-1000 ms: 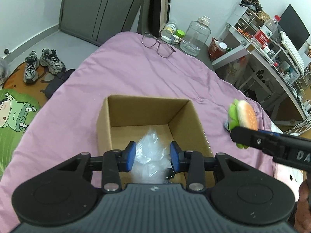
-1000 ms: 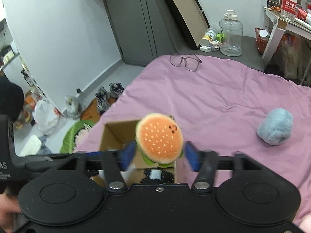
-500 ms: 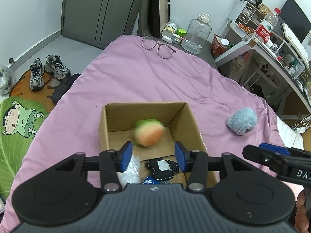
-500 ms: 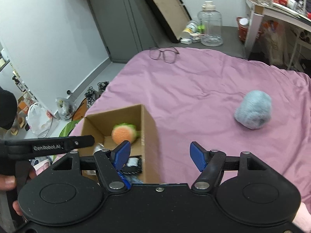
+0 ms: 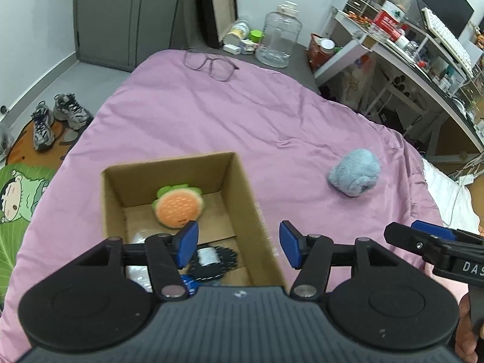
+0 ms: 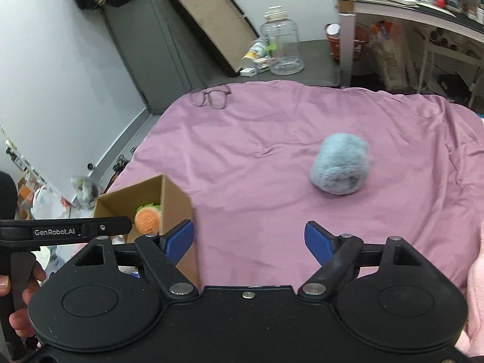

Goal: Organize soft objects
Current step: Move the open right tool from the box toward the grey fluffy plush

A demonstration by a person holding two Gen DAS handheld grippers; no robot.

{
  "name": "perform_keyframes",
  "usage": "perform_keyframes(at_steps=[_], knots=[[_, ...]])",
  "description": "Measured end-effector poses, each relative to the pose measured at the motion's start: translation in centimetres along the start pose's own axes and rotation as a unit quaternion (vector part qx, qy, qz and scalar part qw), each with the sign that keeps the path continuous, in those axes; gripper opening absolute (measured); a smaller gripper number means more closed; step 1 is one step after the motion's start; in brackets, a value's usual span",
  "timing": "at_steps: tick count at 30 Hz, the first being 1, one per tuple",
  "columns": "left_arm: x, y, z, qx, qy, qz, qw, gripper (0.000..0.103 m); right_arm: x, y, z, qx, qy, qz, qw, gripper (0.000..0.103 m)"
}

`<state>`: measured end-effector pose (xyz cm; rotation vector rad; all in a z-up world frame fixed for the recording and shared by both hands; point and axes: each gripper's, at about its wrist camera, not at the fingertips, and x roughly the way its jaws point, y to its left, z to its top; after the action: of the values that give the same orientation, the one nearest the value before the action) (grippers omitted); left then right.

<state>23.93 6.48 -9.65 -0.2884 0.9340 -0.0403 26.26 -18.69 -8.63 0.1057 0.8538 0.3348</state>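
An open cardboard box (image 5: 251, 199) sits on the pink bedspread (image 5: 211, 115). Inside lie an orange-and-green burger plush (image 5: 178, 207), a clear plastic bag (image 5: 137, 239) and a black round item (image 5: 211, 260). The box (image 6: 177, 202) and burger (image 6: 147, 218) also show in the right wrist view. A fluffy blue-grey plush (image 5: 354, 176) lies on the bedspread right of the box, also in the right wrist view (image 6: 340, 163). My left gripper (image 5: 239, 246) is open and empty over the box's near right wall. My right gripper (image 6: 249, 239) is open and empty, pointing toward the blue-grey plush.
Eyeglasses (image 5: 211, 65) lie at the bed's far edge. A clear jug (image 5: 279, 40) and small containers stand on a grey surface beyond. A cluttered desk (image 5: 423, 48) is at the right. Shoes (image 5: 54, 118) and a cartoon mat (image 5: 18, 190) lie on the floor at left.
My right gripper let go of the burger plush, which dropped into the box, then swung right toward the blue-grey plush. My left gripper opened wider and shifted right.
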Motion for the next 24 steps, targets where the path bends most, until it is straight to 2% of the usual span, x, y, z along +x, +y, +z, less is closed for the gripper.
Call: perform_keyframes(at_steps=[4,6,10,15,22,24], knots=[[0.4,-2.1,0.6,0.011,0.0,-0.002,0.9999,0.061,-0.5,-2.3,0.2,0.018,-0.012,-0.001,1.0,0.078],[0.9,-3.0,0.8,0.015,0.004,-0.004,0.9999,0.061,-0.5,-3.5,0.4,0.028,-0.011,0.001,1.0,0.073],[1.9,-5.2,1.4,0.029,0.011,-0.005,0.9995,0.061,-0.5,-5.6,0.5,0.045,-0.01,0.002,0.999,0.07],[3.5,-7.7,2.2,0.044,0.019,-0.012,0.9988,0.061,0.0,-8.2,0.8,0.064,-0.007,0.005,0.998,0.057],[5.8,-10.3,3.4,0.058,0.029,-0.016,0.9978,0.061,0.8,-10.8,2.3,0.071,0.0,0.001,0.998,0.056],[6.6,-11.1,3.8,0.062,0.034,-0.017,0.9974,0.061,1.4,-11.4,2.7,0.071,0.003,0.001,0.997,0.05]])
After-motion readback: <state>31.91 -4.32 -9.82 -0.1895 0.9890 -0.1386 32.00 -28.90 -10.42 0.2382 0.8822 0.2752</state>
